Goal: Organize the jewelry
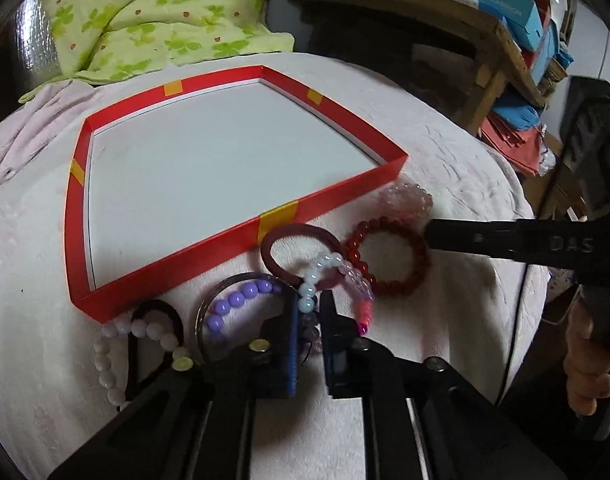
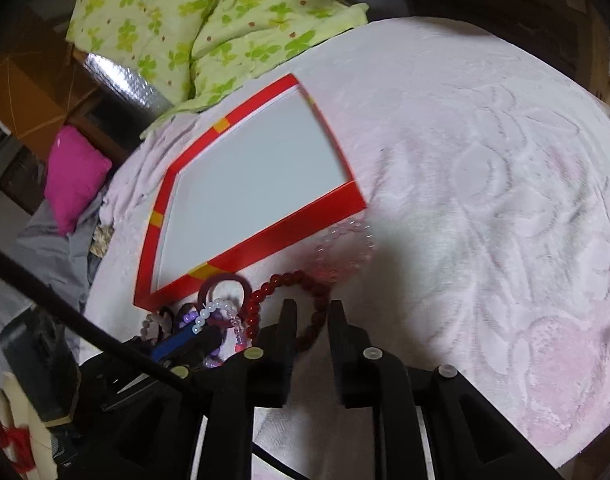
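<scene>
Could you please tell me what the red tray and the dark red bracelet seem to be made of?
Tray: likely cardboard, with thin flat matte red walls, yellow tape patches and a white floor. Bracelet: round glossy beads with bright highlights, probably glass, stone or plastic; I cannot tell which.

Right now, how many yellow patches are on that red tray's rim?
4 yellow patches on the red tray: far wall, right, left, near. None looks hidden.

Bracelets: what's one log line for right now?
left fingers: around white bead bracelet | right fingers: open at red bracelet | tray: empty
</scene>
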`<state>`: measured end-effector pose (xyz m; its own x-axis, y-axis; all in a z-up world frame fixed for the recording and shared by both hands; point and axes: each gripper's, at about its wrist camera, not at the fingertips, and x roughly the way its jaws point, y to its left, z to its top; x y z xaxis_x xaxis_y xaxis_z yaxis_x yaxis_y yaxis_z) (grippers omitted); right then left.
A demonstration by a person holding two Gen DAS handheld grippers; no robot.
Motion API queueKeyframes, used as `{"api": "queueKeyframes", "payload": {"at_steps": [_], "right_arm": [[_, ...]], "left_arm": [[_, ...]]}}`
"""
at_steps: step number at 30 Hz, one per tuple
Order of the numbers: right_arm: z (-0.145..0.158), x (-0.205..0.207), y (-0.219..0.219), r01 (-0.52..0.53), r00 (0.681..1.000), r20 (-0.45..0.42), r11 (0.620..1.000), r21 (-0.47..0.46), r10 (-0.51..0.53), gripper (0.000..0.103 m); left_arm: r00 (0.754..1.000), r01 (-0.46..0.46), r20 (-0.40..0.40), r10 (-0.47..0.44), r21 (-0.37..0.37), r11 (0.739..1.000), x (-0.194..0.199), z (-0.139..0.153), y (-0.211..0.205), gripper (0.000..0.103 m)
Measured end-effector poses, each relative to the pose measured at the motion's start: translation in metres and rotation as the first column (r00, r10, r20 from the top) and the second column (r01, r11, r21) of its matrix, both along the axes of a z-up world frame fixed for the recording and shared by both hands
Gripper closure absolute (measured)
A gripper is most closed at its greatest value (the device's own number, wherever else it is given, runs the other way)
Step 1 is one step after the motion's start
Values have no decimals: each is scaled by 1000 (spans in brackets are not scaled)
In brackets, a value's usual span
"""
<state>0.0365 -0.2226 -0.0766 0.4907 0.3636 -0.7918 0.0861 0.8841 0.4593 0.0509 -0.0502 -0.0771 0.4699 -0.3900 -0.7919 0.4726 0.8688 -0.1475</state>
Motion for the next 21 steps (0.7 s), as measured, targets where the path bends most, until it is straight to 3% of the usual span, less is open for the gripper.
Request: {"api": "queueKeyframes", "payload": {"at_steps": [8, 12, 16, 21], "right_arm": [[-15, 16, 27, -38, 999, -14, 988, -148, 37, 84], [-11, 15, 40, -70, 997, 18, 965, -254, 77, 92], [-7, 5, 32, -68, 996, 30, 967, -246, 78, 93], [9, -8, 15, -35, 995, 89, 987, -154, 50, 93]], "left_arm": [[1000, 13, 14, -13, -44, 999, -12, 13, 16, 95], [999, -2, 34, 4, -60, 998, -15, 21, 27, 95], [998, -18, 55, 23, -84, 996, -18, 30, 40, 95], [995, -36, 93, 47, -118, 992, -17, 45, 54, 95]]}}
